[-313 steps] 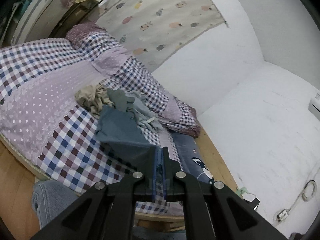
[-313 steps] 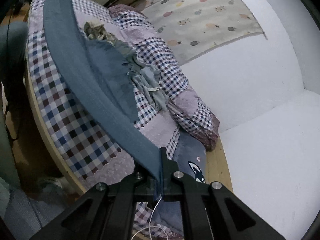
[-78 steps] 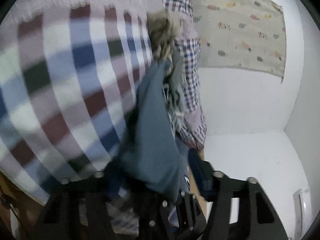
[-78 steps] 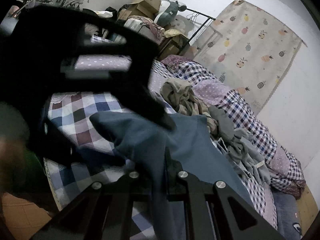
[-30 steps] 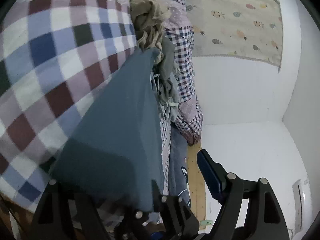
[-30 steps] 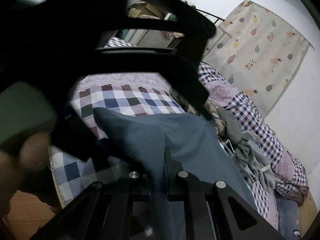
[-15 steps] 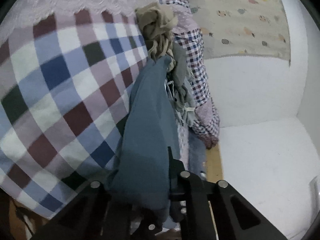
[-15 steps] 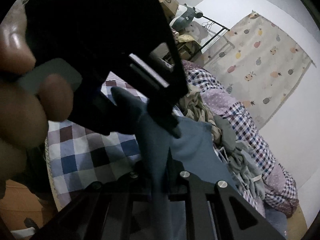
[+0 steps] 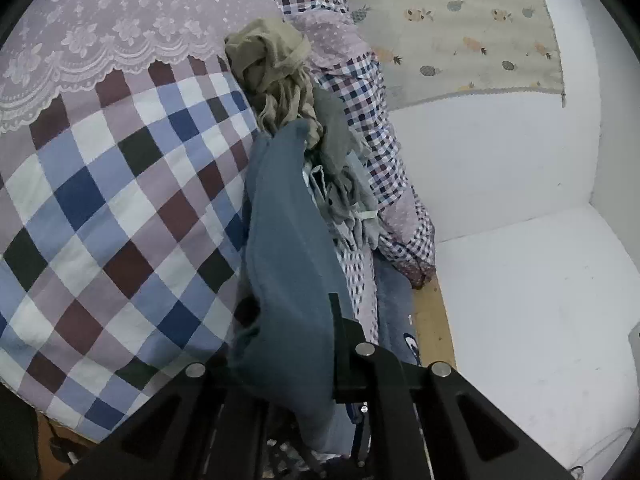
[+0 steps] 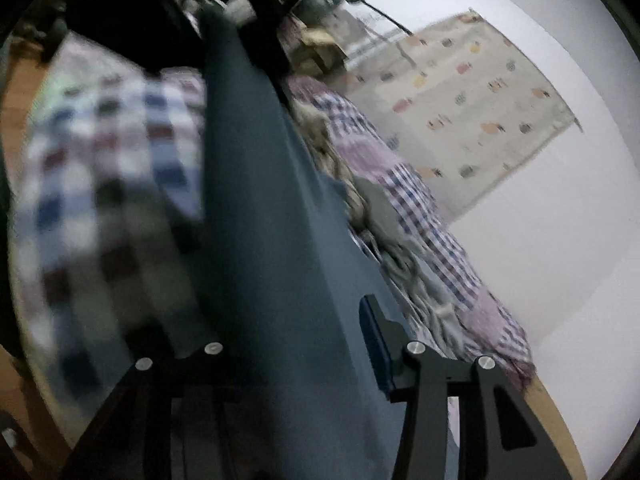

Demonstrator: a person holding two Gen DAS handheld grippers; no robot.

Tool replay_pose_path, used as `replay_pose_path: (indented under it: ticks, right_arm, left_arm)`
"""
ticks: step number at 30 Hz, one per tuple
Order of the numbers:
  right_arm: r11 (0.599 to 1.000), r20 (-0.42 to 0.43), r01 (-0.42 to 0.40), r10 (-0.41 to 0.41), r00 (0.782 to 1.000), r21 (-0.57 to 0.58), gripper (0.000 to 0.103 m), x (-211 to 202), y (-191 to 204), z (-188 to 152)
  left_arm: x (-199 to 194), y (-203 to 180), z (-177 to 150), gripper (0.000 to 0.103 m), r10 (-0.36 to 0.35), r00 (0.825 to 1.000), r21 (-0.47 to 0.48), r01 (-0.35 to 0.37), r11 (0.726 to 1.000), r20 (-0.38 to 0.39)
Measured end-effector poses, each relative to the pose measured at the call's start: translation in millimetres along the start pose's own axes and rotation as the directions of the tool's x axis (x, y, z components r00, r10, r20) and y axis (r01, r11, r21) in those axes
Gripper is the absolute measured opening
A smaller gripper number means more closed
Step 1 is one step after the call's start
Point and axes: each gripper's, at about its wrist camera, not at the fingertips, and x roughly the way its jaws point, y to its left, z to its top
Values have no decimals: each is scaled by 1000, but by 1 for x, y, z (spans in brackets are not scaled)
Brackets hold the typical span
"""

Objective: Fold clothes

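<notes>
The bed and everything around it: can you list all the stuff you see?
Garment: one, blue-grey, draped over the bed's near edge.
Bedspread: one, checked blue, maroon and white, covering the bed.
Clothes pile: one, beige and grey, beyond the garment.
Curtain: one, cream with fruit print, on the far wall.
Bed frame: one, wooden, right edge.
Left gripper: black, shut on the garment.
Right gripper: black, jaws just been opening, garment between them.

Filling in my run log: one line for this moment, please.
left gripper: shut on blue garment | right gripper: jaws just opening, garment between | bed: pile of clothes
</notes>
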Motion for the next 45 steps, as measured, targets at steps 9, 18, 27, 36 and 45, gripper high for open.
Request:
replay_pose_path:
  ticks: [9,18,27,36,45]
  right_arm:
    - [992,-211,128,-124,970,9,49,17,-67,-98]
    - [986,-373,163,-160,914,-24,49,2,-112,-183]
    - [990,-386,132,-140,912,-48,15,-10,-138,-199]
    - [991,-310,130,-116,944,25,8,-26,-169,-177]
    - [986,-236,137,-111,966,97,8,-77,-231,-134]
  left_arm:
    - [-2,-6,4,5,-28,1000,-29,28,999,13]
    - [0,-7,6,5,-18,1000,-38,18,999,17]
    - [1,-4,4,5,44,999,-23,-44,999,18]
    - [-2,-27,8,5,72,996,41,-74,996,45]
    - [-46,-111,10,5,-30,994,156,14,988,101]
